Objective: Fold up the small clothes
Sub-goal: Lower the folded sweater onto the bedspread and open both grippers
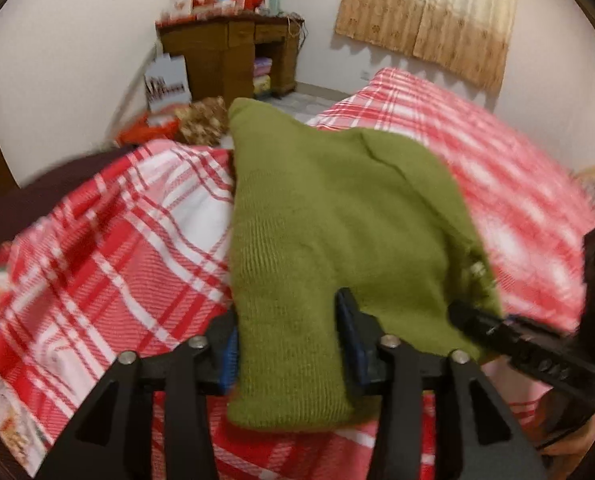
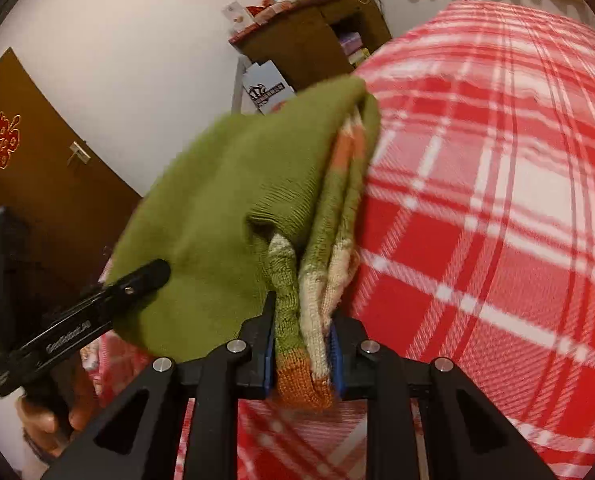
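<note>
Both tools grip the green sweater (image 1: 329, 208) over the bed (image 1: 517, 184): left tool (image 1: 291, 344) half-open around a thick fold, right tool (image 2: 302, 354) pinching its hem.

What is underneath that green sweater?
Under the green sweater lies a red-and-white plaid blanket, showing on both sides. The part right beneath the sweater is covered. At its right edge, orange and cream knit layers peek out from under the green top layer.

Warm, dim indoor light, source unseen. Soft shadows below curtain (image 1: 429, 12) on wall. Motion blur smears plaid bedspread (image 1: 109, 248) left and right of green sweater (image 1: 329, 216). Heavy fisheye bending, dark vignette corners.
</note>
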Motion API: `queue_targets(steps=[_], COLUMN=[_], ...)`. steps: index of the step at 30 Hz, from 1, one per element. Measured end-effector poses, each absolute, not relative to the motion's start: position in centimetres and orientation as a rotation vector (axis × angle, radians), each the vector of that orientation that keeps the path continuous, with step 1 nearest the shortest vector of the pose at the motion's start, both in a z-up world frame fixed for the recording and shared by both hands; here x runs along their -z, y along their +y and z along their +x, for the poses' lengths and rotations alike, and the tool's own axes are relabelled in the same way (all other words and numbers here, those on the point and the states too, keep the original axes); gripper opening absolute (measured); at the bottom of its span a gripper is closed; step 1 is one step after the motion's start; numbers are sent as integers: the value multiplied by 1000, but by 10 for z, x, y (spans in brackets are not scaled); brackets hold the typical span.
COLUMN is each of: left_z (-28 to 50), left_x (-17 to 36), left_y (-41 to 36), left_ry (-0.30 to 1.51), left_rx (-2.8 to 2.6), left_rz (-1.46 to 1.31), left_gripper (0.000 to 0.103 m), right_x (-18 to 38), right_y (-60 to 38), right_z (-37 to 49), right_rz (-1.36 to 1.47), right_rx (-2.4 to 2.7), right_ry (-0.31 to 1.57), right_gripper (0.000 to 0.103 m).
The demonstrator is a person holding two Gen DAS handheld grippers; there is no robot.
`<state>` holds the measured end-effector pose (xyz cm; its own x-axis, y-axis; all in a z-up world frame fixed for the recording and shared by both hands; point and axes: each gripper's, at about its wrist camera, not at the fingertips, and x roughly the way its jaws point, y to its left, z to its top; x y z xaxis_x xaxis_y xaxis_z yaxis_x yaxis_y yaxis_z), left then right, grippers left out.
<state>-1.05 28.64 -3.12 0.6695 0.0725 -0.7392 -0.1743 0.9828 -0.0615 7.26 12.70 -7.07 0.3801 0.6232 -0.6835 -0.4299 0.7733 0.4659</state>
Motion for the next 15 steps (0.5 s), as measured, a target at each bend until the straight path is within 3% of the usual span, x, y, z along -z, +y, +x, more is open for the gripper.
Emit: queue_targets(steps=[2,6,10,14,15], left_z=[-15,-27,-41,-65,-70], left_x=[30,22,11,3,2], left_y=[280,275,265,259,258], left_ry=[806,795,777,749,747], left_rx=[-181,-228,-275,-295,-291], left_rz=[-54,24,90,95,95], left_gripper=[60,60,60,80,82], right_x=[73,68,54,33,27], right_y=[121,116,109,95,94], right_z=[67,54,27,-6,-14], right_rz=[256,257,220,175,154], right_rx=[-674,-621,-545,-483,-461], right_ry=[946,951,929,888,865], right_gripper=[26,37,38,45,54])
